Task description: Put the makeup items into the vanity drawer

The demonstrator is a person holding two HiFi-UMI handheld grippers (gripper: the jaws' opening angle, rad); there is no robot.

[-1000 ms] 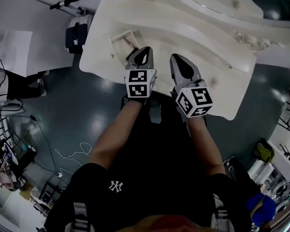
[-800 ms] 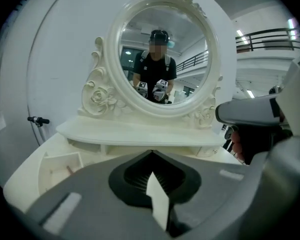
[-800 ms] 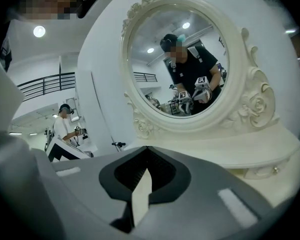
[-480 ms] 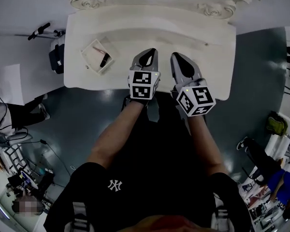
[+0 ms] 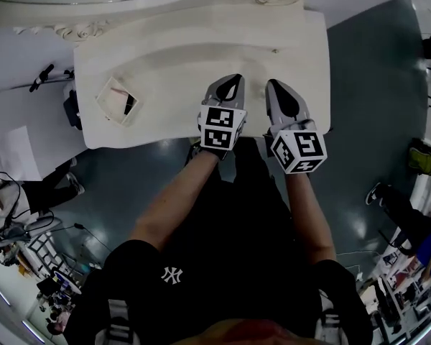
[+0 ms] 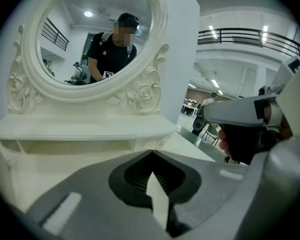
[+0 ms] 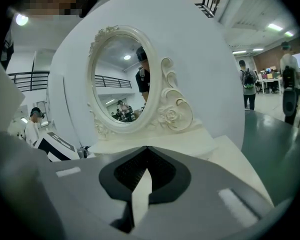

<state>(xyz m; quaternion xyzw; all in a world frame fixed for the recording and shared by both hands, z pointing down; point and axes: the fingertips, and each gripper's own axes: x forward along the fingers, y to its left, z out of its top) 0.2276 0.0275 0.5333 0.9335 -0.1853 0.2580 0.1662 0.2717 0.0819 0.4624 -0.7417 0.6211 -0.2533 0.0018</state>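
Observation:
A white vanity table (image 5: 172,56) fills the top of the head view. On its left part lies a small white box (image 5: 108,90) that holds a pink item (image 5: 116,95) and a black item (image 5: 128,104). My left gripper (image 5: 236,77) and right gripper (image 5: 273,83) hover side by side over the table's front edge, well right of the box. Both are shut with nothing between the jaws. The left gripper (image 6: 151,153) faces the oval mirror (image 6: 90,39) and a small drawer knob (image 6: 161,143). The right gripper (image 7: 146,147) faces the mirror (image 7: 122,79) too.
The vanity's carved upper shelf (image 5: 129,16) runs along the back. A black bag (image 5: 70,111) stands on the dark floor (image 5: 129,171) by the table's left end. Cables and gear lie at the lower left (image 5: 29,228). A person (image 5: 399,207) stands at the right.
The head view has swung, so the vanity and the white box now sit further left and turned. Both grippers stay shut and side by side over the table's front edge.

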